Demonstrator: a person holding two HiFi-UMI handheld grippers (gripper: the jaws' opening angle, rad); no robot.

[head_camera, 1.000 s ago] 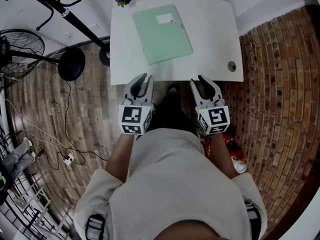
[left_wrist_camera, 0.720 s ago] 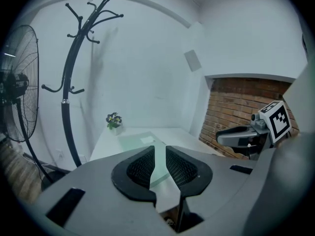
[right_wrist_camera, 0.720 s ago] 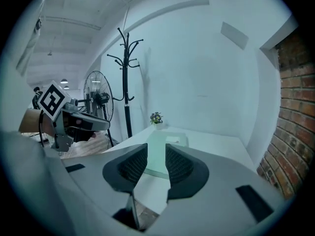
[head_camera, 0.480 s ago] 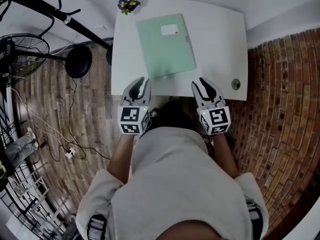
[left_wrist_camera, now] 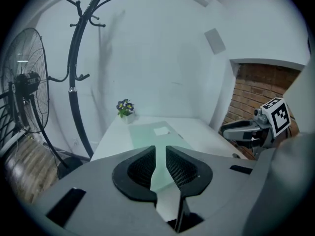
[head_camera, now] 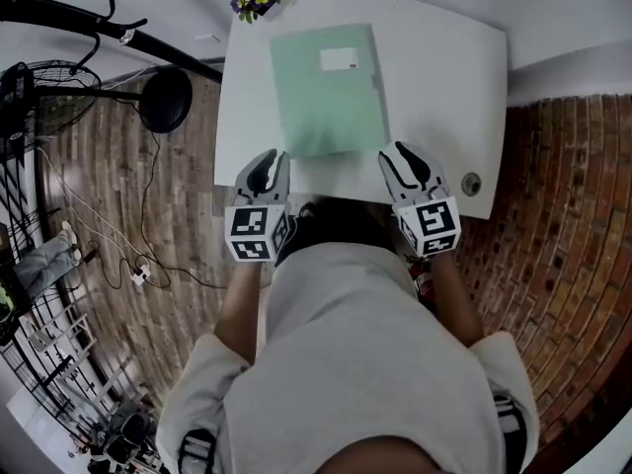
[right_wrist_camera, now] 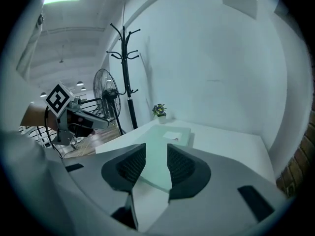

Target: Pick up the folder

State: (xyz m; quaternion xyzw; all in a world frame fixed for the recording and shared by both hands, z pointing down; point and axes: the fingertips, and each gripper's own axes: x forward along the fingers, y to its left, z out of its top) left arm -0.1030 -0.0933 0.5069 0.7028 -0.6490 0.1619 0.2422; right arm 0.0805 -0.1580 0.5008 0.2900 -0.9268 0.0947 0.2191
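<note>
Tabletop [head_camera: 439,77] held the folder [head_camera: 326,92] lengthwise, its near edge just ahead between both. Left hand-held gripper [head_camera: 269,159] sat narrow and empty; right hand-held gripper [head_camera: 401,152], empty, had just been opening.

Mostly smooth, matt surfaces; the only rough ones are underfoot.

Ahead of both hand-held grippers, the pale green flat folder [head_camera: 326,102] looks like smooth, faintly sheeny plastic with a white label [head_camera: 338,59]. It lies on a smooth, matt white bench [head_camera: 444,87]. The left hand-held gripper [head_camera: 268,161] and right hand-held gripper [head_camera: 405,156] have matt grey plastic shells and black pads [left_wrist_camera: 141,167] with a fine meshed texture. Left of the left hand-held gripper are worn wooden floor planks [head_camera: 128,215] and a glossy black metal coat stand [head_camera: 89,25]. Right of the right one is rough red brick paving [head_camera: 563,215]. The person's pale top [head_camera: 355,363] is soft cloth.
</note>
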